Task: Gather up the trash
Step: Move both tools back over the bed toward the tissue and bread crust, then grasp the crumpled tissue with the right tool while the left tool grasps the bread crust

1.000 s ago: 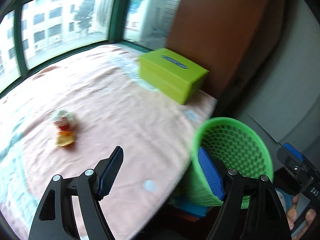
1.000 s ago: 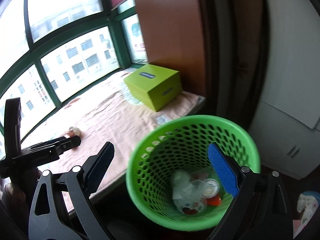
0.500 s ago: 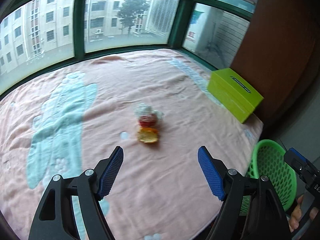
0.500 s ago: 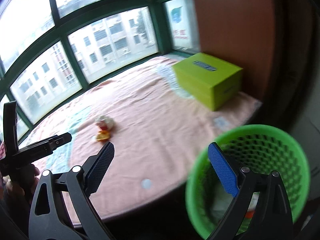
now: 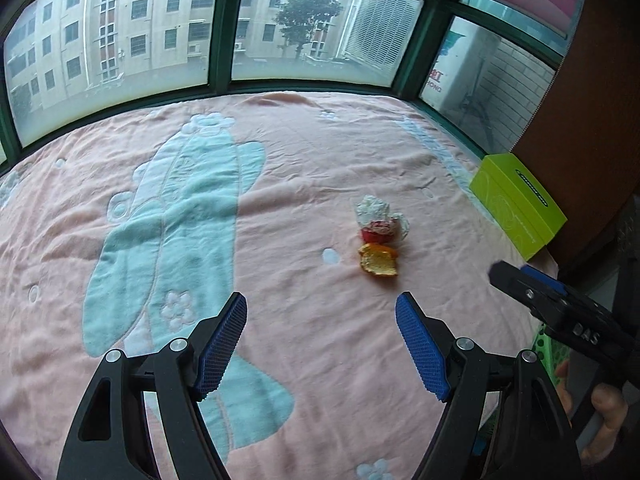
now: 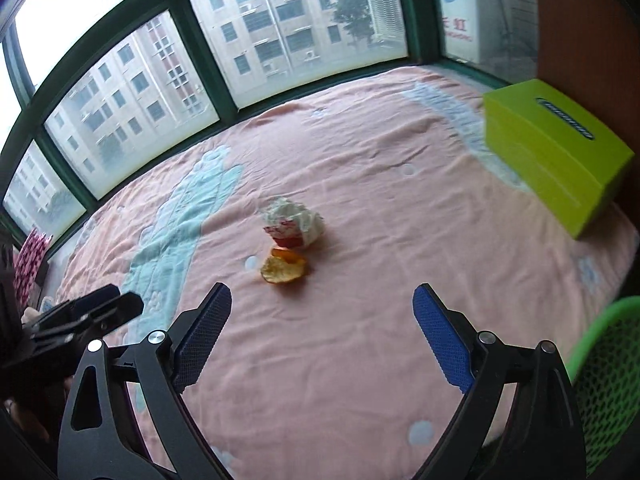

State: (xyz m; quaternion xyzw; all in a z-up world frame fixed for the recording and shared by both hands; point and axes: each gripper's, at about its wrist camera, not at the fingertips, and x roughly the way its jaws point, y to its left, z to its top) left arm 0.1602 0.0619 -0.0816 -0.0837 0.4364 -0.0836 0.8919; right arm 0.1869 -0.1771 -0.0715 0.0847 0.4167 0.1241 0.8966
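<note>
Right wrist view: orange peel [image 6: 285,269] and crumpled wrapper [image 6: 294,221] lie beyond the right gripper [image 6: 322,334]'s spread, slightly closing fingers.

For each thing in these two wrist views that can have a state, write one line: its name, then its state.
left gripper: open, empty.
right gripper: open, empty, jaws just narrowed slightly.
crumpled wrapper: lying on the blanket, uncollected.
orange peel: lying on the blanket beside the wrapper.
green box: closed, flat on the blanket.
green basket: upright beside the bed; contents unseen.
</note>
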